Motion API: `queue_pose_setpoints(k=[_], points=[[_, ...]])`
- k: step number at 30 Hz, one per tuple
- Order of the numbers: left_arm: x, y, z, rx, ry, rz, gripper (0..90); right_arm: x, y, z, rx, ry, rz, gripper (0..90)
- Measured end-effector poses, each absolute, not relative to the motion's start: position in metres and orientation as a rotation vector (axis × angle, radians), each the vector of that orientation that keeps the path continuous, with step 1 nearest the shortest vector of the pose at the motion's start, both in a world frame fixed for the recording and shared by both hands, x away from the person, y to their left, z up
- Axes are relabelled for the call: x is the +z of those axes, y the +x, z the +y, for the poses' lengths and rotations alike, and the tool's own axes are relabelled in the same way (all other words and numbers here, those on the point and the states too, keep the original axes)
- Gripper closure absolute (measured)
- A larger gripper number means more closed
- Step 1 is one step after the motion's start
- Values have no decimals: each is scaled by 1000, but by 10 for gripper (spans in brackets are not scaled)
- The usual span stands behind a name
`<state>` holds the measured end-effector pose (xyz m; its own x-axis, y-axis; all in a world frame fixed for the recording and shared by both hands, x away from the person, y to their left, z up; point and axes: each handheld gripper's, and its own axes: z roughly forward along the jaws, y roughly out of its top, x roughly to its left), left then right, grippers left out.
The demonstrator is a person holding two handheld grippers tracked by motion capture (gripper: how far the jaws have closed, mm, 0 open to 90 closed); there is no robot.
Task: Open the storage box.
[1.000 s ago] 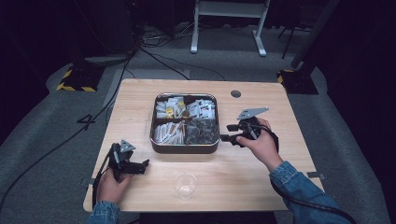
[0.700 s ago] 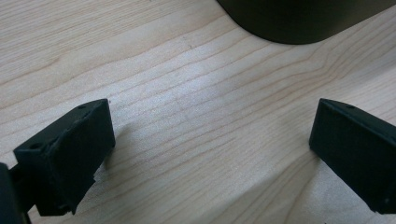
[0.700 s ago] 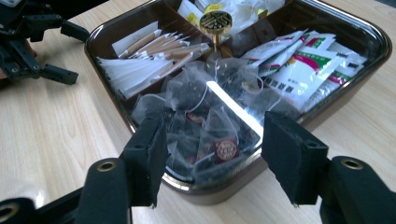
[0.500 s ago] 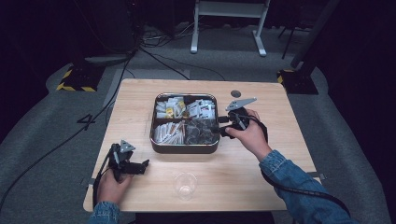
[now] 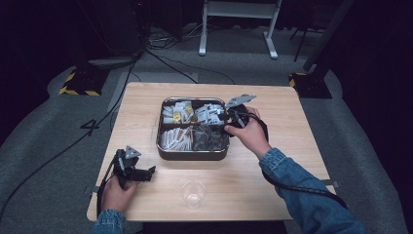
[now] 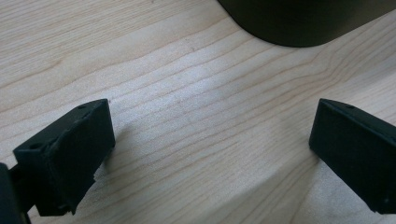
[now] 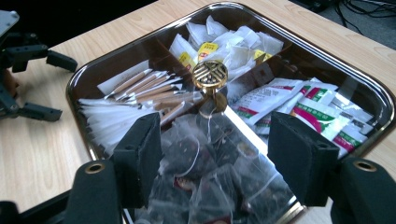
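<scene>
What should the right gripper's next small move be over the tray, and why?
Probably lower the right gripper onto the clear bags in the near compartment of the tray. Its jaws have just been opening, stand wide with nothing between them, and frame those bags. The left gripper rests open on the table.

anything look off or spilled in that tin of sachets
Nothing stands out. The tin sits square on the table, its sachets inside the four compartments around the gold knob. The clear cup stands upright near the table's front edge.
</scene>
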<state>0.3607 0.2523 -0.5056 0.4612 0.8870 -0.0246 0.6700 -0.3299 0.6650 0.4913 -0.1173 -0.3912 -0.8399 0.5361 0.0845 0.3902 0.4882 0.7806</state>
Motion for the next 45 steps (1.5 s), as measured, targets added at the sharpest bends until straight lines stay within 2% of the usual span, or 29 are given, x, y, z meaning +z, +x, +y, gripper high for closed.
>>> queue_pose_setpoints(k=[15,27,39,45], points=[[-505,361,253,464,2106,1292,5,-403,509,-89,1278,817,2557,364],[-506,361,253,461,2104,1293,5,-421,520,-66,1258,830,2575,411],[-506,361,252,455,2098,1297,5,-438,527,-42,1161,860,2580,479],[-506,361,252,456,2098,1297,5,-440,527,-35,1134,821,2538,582]])
